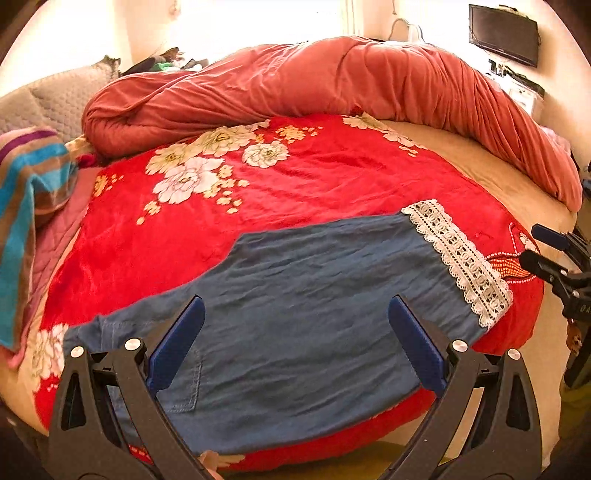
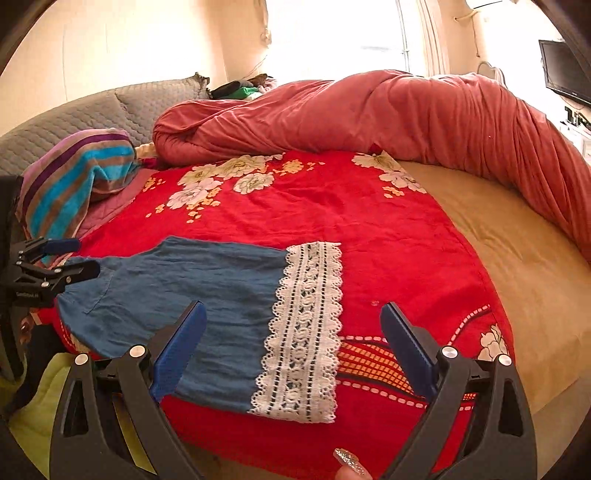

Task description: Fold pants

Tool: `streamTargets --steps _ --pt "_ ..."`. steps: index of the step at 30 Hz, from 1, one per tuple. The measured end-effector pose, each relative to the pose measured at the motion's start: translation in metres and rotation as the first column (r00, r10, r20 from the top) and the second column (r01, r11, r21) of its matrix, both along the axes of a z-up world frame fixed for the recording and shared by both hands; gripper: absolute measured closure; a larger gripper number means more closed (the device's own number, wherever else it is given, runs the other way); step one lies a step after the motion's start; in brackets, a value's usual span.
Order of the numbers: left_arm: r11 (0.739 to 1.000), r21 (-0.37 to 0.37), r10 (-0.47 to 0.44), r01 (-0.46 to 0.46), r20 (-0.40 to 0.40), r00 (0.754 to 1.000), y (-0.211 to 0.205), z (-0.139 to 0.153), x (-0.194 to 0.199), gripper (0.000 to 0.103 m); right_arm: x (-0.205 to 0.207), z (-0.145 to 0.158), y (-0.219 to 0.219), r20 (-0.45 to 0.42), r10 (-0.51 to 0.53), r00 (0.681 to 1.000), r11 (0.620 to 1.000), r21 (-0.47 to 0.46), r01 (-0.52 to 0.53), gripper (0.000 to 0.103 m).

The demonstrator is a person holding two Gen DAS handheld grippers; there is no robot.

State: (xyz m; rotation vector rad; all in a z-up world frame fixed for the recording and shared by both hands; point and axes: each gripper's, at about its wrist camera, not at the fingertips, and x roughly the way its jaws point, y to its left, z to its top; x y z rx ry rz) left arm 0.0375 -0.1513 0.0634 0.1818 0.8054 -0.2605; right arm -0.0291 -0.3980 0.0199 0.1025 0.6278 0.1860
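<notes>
Blue pants (image 1: 295,314) with a white lace hem (image 1: 461,258) lie flat on a red floral blanket (image 1: 295,184) near the bed's front edge. They also show in the right wrist view (image 2: 192,306), with the lace hem (image 2: 306,332) to the right. My left gripper (image 1: 295,332) is open and empty, held above the pants' middle. My right gripper (image 2: 293,332) is open and empty, held above the lace hem end. Each gripper shows at the edge of the other's view: the right one (image 1: 543,251) and the left one (image 2: 70,258).
A rolled pink-red duvet (image 1: 332,85) lies along the far and right side of the bed. A striped towel (image 1: 33,192) and grey pillows (image 2: 110,107) sit at the left. Bare tan sheet (image 2: 517,251) lies at the right. A TV (image 1: 502,33) hangs on the wall.
</notes>
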Motion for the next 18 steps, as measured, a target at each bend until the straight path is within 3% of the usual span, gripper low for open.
streamTargets --steps 18 --pt "0.993 0.051 -0.107 0.110 -0.056 0.993 -0.061 -0.023 0.046 0.010 0.004 -0.036 -0.019 -0.104 -0.026 0.994 0.998 0.048 0.031 0.009"
